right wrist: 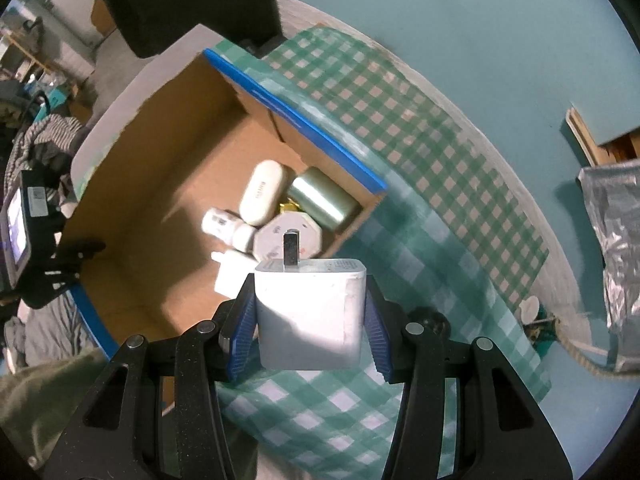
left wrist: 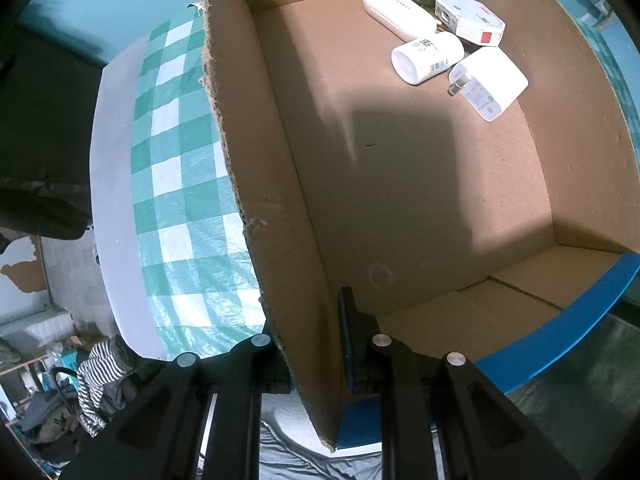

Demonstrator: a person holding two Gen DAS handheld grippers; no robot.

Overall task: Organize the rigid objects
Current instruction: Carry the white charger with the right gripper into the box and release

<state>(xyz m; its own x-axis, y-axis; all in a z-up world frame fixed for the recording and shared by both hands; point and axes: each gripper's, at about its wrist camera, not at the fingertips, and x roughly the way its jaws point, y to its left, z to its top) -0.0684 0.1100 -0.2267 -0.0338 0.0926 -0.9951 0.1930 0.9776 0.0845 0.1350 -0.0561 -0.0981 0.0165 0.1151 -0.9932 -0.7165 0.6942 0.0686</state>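
Two blue ribbed pads of the right tongs (right wrist: 310,320) are closed on a smooth white charger cube (right wrist: 310,316), prong at 12 o'clock, above the cardboard box (right wrist: 132,184). Its raw wall is seemingly clamped by the left tongs (left wrist: 308,340).

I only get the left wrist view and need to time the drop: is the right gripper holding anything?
Observer: Yes. The right gripper is shut on a white charger, prong pointing forward.
Operator: Is it at the box?
Observer: The box lies ahead and to its left; checked cloth shows under the gripper.
Operator: Anything outside the box?
Observer: A small white thing sits at the cloth's far edge, too blurred to name.
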